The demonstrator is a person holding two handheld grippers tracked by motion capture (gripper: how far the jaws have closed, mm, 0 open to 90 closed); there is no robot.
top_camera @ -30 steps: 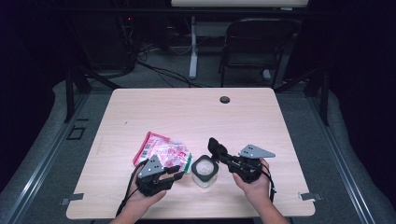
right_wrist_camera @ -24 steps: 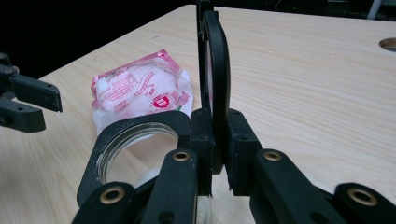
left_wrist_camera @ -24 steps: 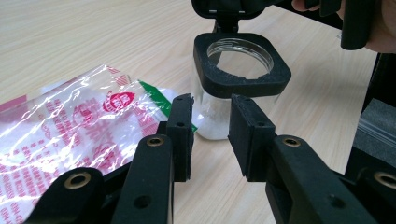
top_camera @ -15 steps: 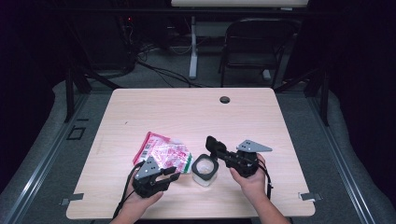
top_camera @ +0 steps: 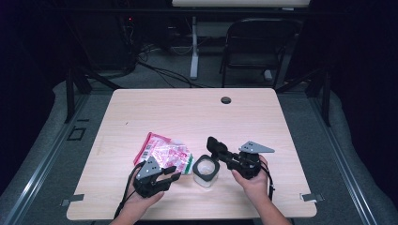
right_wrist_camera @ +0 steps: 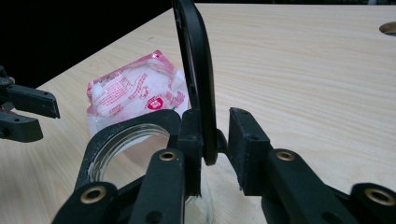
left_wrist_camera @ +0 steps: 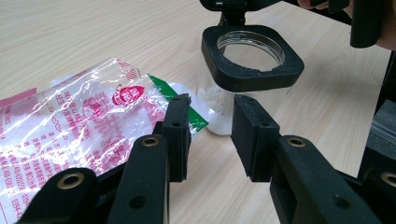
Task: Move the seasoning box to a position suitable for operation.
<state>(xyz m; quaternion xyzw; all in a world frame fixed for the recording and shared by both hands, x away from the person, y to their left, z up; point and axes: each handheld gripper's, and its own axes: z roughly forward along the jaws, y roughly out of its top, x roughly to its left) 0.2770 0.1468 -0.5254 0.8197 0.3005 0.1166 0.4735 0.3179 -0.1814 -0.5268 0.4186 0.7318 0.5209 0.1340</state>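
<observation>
A clear jar (top_camera: 205,171) with a black square rim (left_wrist_camera: 252,70) stands near the table's front edge. Its hinged black lid (right_wrist_camera: 196,70) is tipped upright. My right gripper (top_camera: 223,153) reaches in from the right with the lid between its jaws. The jaws have just been opening: the lid leans on one pad and a gap shows at the other (right_wrist_camera: 245,140). My left gripper (left_wrist_camera: 210,116) is open and holds nothing, just short of the jar's near wall. A pink-and-clear plastic bag (top_camera: 162,151) of white contents lies flat to the jar's left, its green corner by the left jaw.
A round cable hole (top_camera: 225,100) sits in the wooden table (top_camera: 187,112) at the back. Beyond the far edge stand a black chair (top_camera: 256,47), a white desk leg and cables on the floor. The left gripper (right_wrist_camera: 23,112) shows at the right gripper view's left edge.
The right hand has shifted only slightly. The jar, the upright lid, the bag and the left gripper keep their places.
</observation>
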